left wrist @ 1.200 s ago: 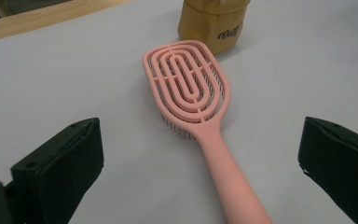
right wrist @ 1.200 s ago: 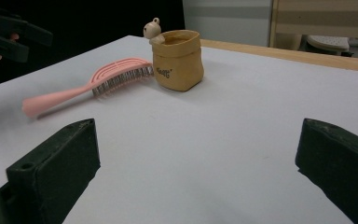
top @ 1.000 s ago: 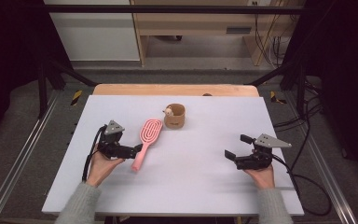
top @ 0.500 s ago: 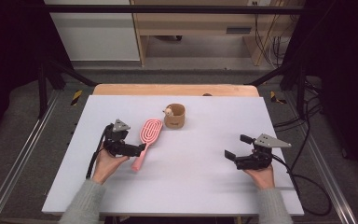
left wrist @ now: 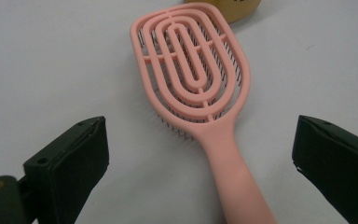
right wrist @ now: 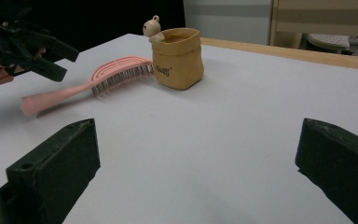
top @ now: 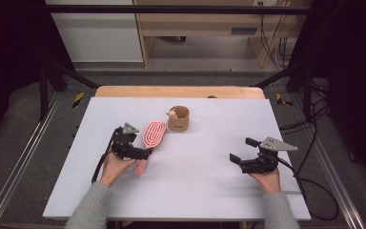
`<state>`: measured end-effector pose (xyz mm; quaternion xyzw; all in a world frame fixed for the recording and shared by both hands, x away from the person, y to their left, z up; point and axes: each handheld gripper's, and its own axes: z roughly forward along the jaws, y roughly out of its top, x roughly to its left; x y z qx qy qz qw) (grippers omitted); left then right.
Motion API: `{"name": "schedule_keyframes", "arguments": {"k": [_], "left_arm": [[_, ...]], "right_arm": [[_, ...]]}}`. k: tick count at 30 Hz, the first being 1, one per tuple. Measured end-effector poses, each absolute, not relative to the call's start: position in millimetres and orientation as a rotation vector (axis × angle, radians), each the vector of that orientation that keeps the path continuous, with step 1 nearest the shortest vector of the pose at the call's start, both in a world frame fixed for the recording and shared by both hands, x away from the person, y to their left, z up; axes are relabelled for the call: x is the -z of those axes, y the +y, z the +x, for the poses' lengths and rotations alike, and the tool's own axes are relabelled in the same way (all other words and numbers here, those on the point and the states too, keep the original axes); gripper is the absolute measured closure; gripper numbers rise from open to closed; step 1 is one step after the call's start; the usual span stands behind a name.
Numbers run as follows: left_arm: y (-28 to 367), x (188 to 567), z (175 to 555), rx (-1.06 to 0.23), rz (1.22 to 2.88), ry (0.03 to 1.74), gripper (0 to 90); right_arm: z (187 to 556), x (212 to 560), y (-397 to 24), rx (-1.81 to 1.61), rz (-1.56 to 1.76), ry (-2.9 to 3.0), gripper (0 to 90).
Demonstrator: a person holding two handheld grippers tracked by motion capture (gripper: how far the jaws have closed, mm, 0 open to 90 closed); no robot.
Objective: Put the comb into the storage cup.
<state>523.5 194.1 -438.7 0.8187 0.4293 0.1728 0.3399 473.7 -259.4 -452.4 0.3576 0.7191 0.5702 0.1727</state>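
Now the left gripper [top: 140,153], jaws spread and just closing a little, straddles the pink brush [left wrist: 200,93] handle; next it must pinch.

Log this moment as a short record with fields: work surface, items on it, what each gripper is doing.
surface: white table
hairbrush: pink, lying bristles down, handle toward the person
pouch: tan, upright, just beyond the brush head, small figure on its rim
left gripper: jaws wide but just closing a little, on either side of the brush handle, not pressing it
right gripper: jaws open, nothing between them, apart from both items
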Motion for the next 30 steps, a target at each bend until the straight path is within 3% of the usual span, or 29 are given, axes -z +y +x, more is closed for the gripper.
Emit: {"name": "schedule_keyframes", "arguments": {"k": [15,30], "left_arm": [[186.1,450.2,528.0,-0.425,2.163,1.158,17.2],[176.1,457.5,528.8,-0.426,2.216,1.183,42.9]], "right_arm": [[473.9,452.5,-259.3,-1.616,1.015,2.041,0.2],[473.9,452.5,-259.4,-1.617,1.016,2.041,0.2]]}}
